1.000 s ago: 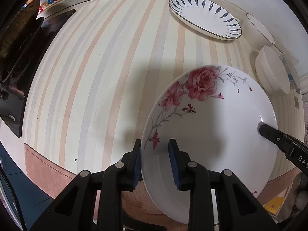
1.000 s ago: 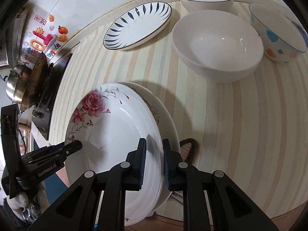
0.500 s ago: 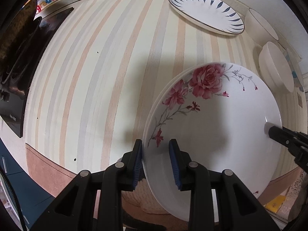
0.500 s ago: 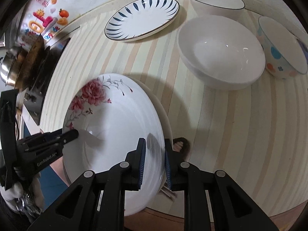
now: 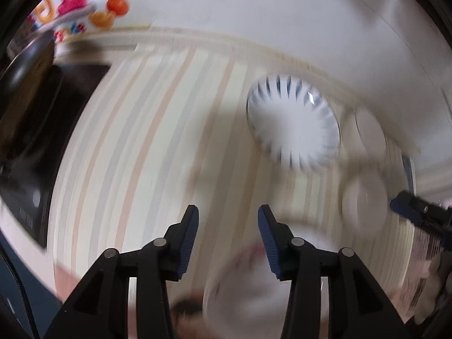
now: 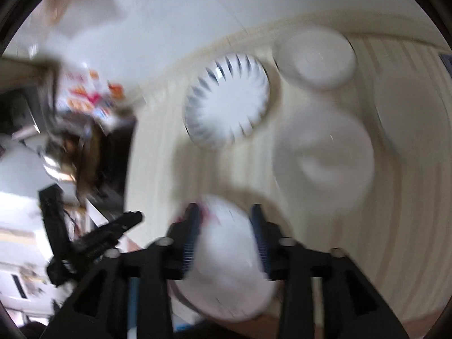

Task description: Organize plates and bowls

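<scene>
White rose plate (image 6: pixel 226 265) lies at the near counter (image 5: pixel 135 147) edge, freed, so both tongs, left gripper (image 5: pixel 227 226) and right gripper (image 6: pixel 224 226), hang spread and empty above it. Blue-rimmed plate (image 5: pixel 293 125) and bowls (image 6: pixel 325 152) wait far right, probably next.

left gripper (image 5: pixel 228 237) jaws apart above the blurred floral plate (image 5: pixel 248 296).

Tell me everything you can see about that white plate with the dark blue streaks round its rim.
The white glossy plate with dark blue streaks round its rim looks ceramic, round and shallow. It lies flat near the back of the striped counter, by the wall, beside a plain white bowl. Neither claw touches it. Motion blur hides finer detail.
</scene>
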`<state>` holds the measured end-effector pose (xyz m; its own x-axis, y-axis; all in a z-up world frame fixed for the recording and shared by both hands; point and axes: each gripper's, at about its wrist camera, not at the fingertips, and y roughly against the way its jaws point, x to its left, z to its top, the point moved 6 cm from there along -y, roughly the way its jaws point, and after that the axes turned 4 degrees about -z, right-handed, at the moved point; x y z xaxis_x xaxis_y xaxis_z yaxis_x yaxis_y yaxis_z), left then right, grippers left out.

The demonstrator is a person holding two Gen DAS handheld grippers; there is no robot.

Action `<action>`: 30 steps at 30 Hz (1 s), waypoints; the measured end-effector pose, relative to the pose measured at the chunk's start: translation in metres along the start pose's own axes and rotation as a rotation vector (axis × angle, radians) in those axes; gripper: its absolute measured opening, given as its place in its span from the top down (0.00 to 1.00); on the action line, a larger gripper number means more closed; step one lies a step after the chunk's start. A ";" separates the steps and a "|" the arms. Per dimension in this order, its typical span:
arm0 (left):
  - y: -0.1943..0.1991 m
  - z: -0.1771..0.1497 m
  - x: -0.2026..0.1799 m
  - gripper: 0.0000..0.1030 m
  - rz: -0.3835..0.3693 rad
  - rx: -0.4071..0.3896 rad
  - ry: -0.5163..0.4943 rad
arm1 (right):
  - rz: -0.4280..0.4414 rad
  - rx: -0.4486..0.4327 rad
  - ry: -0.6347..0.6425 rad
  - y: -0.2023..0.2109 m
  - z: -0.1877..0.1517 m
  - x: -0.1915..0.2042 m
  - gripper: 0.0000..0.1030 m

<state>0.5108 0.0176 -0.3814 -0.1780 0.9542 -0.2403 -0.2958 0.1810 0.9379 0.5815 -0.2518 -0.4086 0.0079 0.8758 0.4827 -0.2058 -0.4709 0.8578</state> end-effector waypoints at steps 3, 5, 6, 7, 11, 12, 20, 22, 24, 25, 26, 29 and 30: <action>-0.033 0.047 -0.009 0.60 -0.013 0.016 -0.002 | -0.081 0.010 -0.017 -0.031 0.047 -0.005 0.51; -0.058 0.073 -0.015 0.60 -0.007 0.034 -0.022 | -0.118 0.049 -0.060 -0.058 0.068 -0.015 0.51; -0.067 0.079 -0.015 0.60 -0.005 0.042 -0.028 | -0.136 0.064 -0.071 -0.070 0.075 -0.018 0.51; -0.078 0.088 -0.016 0.60 0.002 0.051 -0.044 | -0.158 0.074 -0.087 -0.080 0.081 -0.024 0.51; -0.110 0.108 -0.022 0.60 0.036 0.085 -0.103 | -0.205 0.085 -0.114 -0.105 0.098 -0.035 0.58; -0.119 0.111 -0.022 0.60 0.043 0.099 -0.111 | -0.210 0.084 -0.112 -0.110 0.099 -0.036 0.59; -0.143 0.112 -0.032 0.81 0.026 0.096 -0.160 | -0.237 0.037 -0.091 -0.137 0.103 -0.036 0.89; -0.142 0.109 -0.032 0.82 0.035 0.091 -0.158 | -0.245 0.030 -0.071 -0.140 0.100 -0.034 0.89; -0.140 0.105 -0.031 0.83 0.041 0.085 -0.151 | -0.250 0.029 -0.054 -0.141 0.099 -0.034 0.89; -0.137 0.100 -0.030 0.85 0.043 0.080 -0.150 | -0.251 0.027 -0.044 -0.138 0.100 -0.035 0.89; -0.133 0.098 -0.034 0.85 0.044 0.076 -0.150 | -0.254 0.018 -0.034 -0.135 0.099 -0.033 0.89; -0.118 0.087 -0.036 0.85 0.039 0.056 -0.150 | -0.259 0.000 -0.007 -0.127 0.097 -0.023 0.89; -0.111 0.083 -0.036 0.85 0.030 0.048 -0.149 | -0.257 -0.004 -0.001 -0.126 0.096 -0.019 0.89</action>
<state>0.6276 -0.0175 -0.4561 -0.0439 0.9835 -0.1755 -0.2465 0.1595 0.9559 0.7013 -0.2191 -0.5089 0.0610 0.9665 0.2494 -0.2010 -0.2329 0.9515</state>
